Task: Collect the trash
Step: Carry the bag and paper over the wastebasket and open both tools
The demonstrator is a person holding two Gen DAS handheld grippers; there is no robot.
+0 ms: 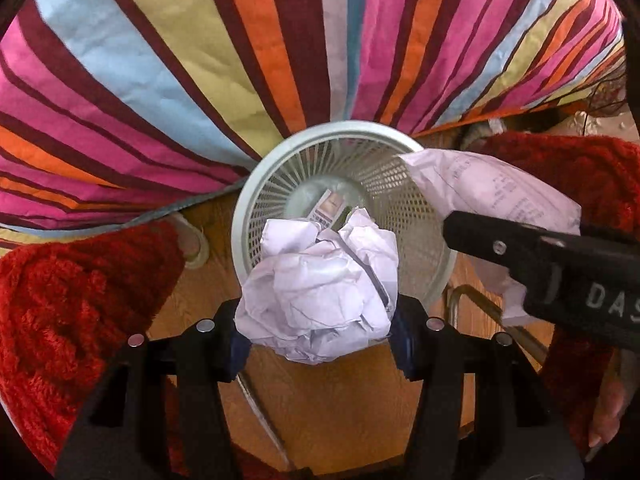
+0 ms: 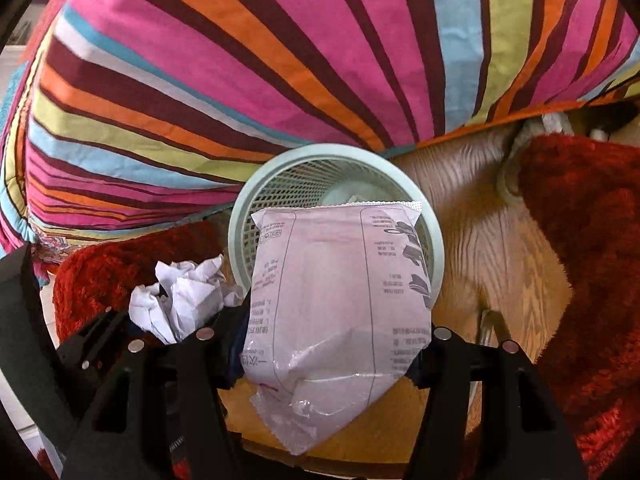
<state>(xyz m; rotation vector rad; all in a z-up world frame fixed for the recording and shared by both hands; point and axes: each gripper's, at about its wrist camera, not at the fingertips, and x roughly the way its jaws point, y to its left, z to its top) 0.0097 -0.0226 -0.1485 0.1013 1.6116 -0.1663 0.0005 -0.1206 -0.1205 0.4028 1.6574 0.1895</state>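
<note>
Your left hand-held gripper (image 1: 320, 334) pinched a crumpled white paper ball (image 1: 320, 300) over the pale green mesh wastebasket (image 1: 400, 184); your right hand-held gripper (image 2: 324, 350) clamped a white printed plastic wrapper (image 2: 340, 320) above its rim. A small printed packet (image 1: 326, 210) lay inside. The basket stood on wood-grain floor (image 2: 480, 240) beside striped fabric (image 1: 200, 60) and red fuzzy cloth (image 2: 592, 240).

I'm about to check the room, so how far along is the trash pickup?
Done: one printed scrap already lies in the mesh wastebasket. In hand: the left gripper holds a crumpled paper ball, the right gripper a white plastic wrapper, both above the basket. Left: dropping both in.
</note>
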